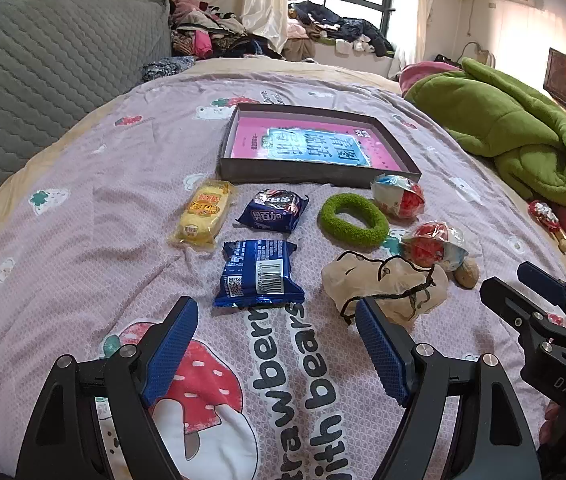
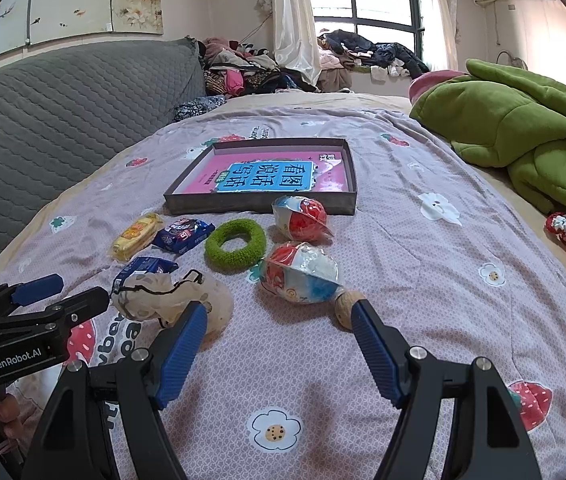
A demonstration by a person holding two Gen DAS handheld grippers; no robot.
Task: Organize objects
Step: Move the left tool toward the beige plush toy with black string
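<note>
Both your grippers hang over the bedspread [image 1: 83, 200] with jaws wide and nothing between them: left gripper [image 1: 275, 316], right gripper [image 2: 279, 320]. The loose items lie in front of the shallow box [image 1: 315, 174]. The blue snack packet [image 1: 257, 276] nearest your left looks light, crinkly and slippery; pinch it across its sealed edge. The drawstring pouch [image 2: 163, 300] seems soft; take a bunched fold, not the cord.
</note>
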